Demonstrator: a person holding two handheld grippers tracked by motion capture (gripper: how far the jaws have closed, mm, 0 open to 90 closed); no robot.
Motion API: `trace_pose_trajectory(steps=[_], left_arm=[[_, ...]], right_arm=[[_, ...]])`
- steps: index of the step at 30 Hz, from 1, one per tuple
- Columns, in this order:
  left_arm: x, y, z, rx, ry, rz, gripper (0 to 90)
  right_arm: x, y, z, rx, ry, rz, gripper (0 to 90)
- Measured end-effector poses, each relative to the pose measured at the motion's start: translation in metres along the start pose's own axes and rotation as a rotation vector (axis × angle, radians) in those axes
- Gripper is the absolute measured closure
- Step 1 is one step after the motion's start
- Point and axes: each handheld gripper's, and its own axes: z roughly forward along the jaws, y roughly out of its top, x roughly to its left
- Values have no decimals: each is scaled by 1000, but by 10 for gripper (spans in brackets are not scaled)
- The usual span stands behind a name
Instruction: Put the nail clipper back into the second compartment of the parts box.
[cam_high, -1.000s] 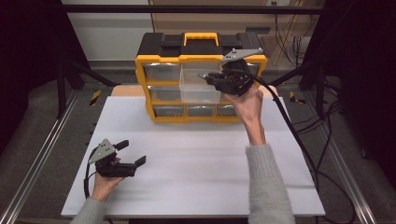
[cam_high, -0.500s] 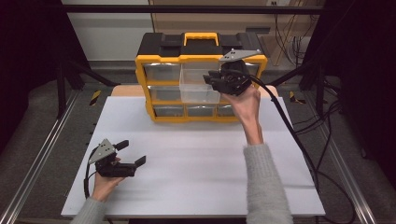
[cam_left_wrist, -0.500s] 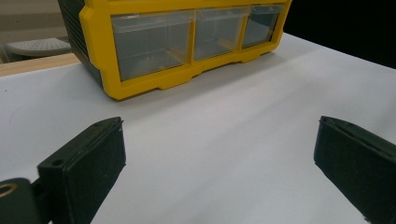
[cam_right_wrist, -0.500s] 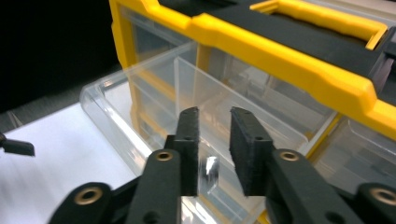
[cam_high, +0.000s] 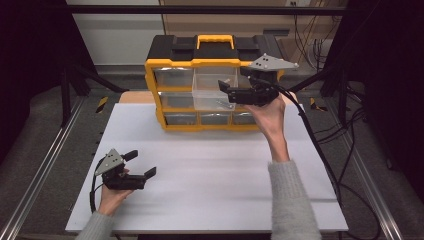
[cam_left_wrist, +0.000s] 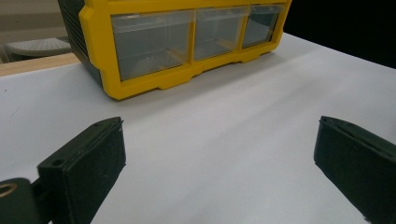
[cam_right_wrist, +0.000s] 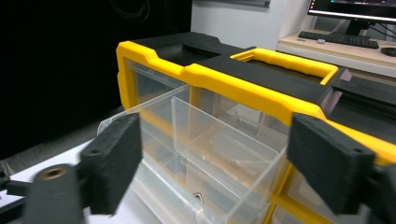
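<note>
A yellow and black drawer organizer (cam_high: 200, 55) stands at the back of the white table. Its clear middle drawer (cam_high: 212, 92) in the top row is pulled out, and a small metal part (cam_high: 226, 104) lies on its floor. My right gripper (cam_high: 229, 91) hovers at the drawer's right side, pointing left. Its jaws have just been opening, and its pads press on nothing. In the right gripper view the open drawer (cam_right_wrist: 205, 154) sits below and beyond my right gripper (cam_right_wrist: 215, 154), with the small metal part (cam_right_wrist: 198, 197) inside. My left gripper (cam_high: 141, 163) rests open on the table at the near left.
The white table top (cam_high: 215, 165) stretches between the organizer and the person's side. In the left gripper view the organizer's bottom row of shut drawers (cam_left_wrist: 187, 37) lies ahead of my left gripper (cam_left_wrist: 219, 154). Cables (cam_high: 320, 150) trail off the table's right edge.
The right gripper's jaws stand wider apart than in the earlier frames. The left hand and gripper have stayed where they were.
</note>
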Motion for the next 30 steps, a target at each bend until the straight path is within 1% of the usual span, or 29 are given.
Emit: trace_pose_trajectory(steps=[2,5,7,9,14,17,19,20,21,24,30], left_arm=[[0,0,0,0,0,1,21],[0,0,0,0,1,1,21],[0,0,0,0,1,0,21],[0,0,0,1,1,0,21],[0,0,1,4,0,1,21],[0,0,0,3,0,2,21],[0,0,0,3,0,2,21],[0,0,0,3,0,2,21],[0,0,1,3,0,2,21],[-1,0,1,5,-1,3,21],[-1,-1,1,5,-1,3,20]], right_arm=[[0,-4,-4,-10,-10,2,121],[1,-10,-12,-19,-16,8,78],[1,-14,-16,-33,-9,12,68],[2,-20,-22,-44,-2,28,50],[7,-35,-32,-40,5,16,35],[9,-47,-37,-43,9,19,30],[11,-54,-40,-40,12,30,26],[11,-58,-41,-43,14,27,26],[12,-63,-43,-36,19,35,25],[14,-77,-45,-14,17,34,22],[13,-106,-48,23,28,47,21]])
